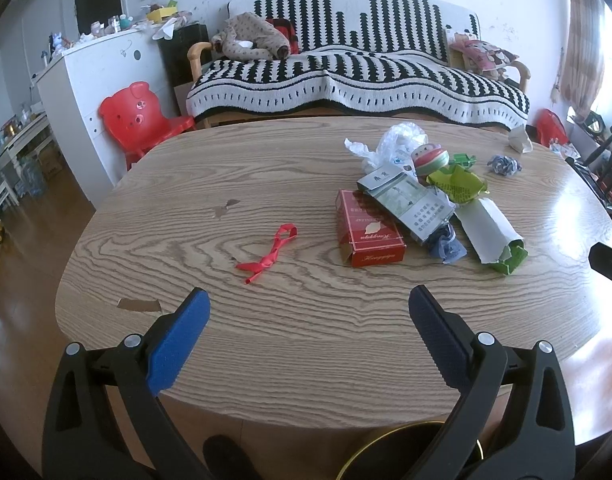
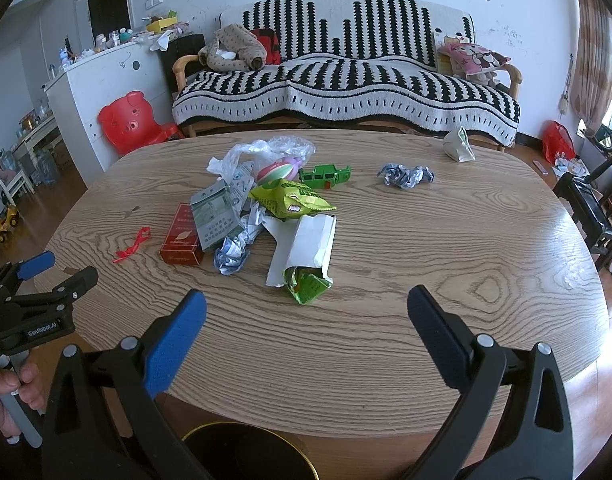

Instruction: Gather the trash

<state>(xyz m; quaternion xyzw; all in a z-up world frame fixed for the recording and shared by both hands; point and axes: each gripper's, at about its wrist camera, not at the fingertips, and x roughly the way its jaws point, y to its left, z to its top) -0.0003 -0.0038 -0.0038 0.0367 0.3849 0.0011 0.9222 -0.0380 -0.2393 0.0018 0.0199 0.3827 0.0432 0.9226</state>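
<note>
Wooden table (image 1: pixel 306 340) with scattered trash, seen from both wrist cameras. The left gripper (image 1: pixel 309 300) hovered over the near table edge, jaws spread wide and holding nothing. At far left lay a burst red balloon (image 1: pixel 269 253), limp and thin; it would probably need a pinch at its knotted middle, pressed close to the surface. Next stood a red cigarette pack (image 1: pixel 368 236), with a grey cigarette pack (image 1: pixel 410 204) lying partly across it; both looked light and stiff enough to take across their narrow sides, though they might crush. A crumpled blue-white paper ball (image 2: pixel 230 257) lay just beside the packs, soft and easily gripped anywhere. Right of it came a yellow-green snack bag (image 2: pixel 291 198) and a white paper sleeve (image 2: pixel 306 246) with a green wrapper (image 2: pixel 308 286) protruding, all likely slippery and best taken at a folded edge. A second paper wad (image 2: pixel 406 175) lay well apart, farther right. The right gripper (image 2: pixel 306 300) likewise hung released and empty. A gold-rimmed bin (image 2: pixel 245 452) sat below the near edge.
</note>
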